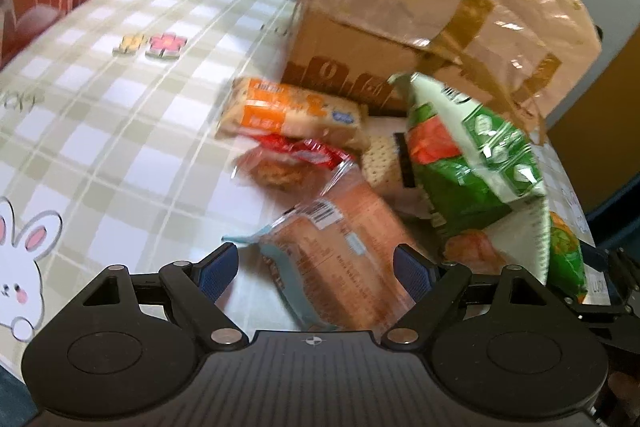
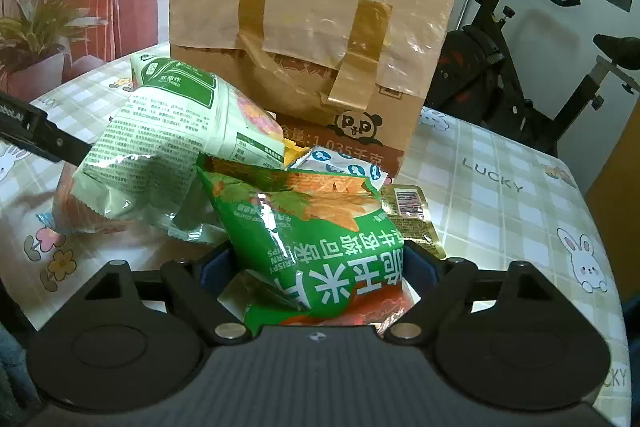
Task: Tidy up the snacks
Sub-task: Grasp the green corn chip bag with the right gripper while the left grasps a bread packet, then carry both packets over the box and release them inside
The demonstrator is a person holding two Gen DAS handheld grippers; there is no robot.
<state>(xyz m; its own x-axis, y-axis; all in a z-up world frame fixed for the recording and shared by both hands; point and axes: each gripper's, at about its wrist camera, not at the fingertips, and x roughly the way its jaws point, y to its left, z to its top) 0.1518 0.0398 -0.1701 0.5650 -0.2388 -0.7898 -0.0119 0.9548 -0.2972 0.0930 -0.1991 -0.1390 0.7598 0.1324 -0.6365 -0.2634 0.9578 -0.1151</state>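
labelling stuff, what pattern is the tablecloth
Green-and-white check tablecloth with cartoon bunnies and flowers; clearest in the right wrist view.

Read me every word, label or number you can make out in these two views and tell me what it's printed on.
"LUCKY": checked plastic tablecloth
"P P", on a panda logo, and "1.035": brown taped cardboard box
"CRISPY": bright green corn chip bag, beside large Chinese characters, all upside down
"NON FRIED": pale green snack bag
Fine print, barcodes, and the orange biscuit packet: too blurred.
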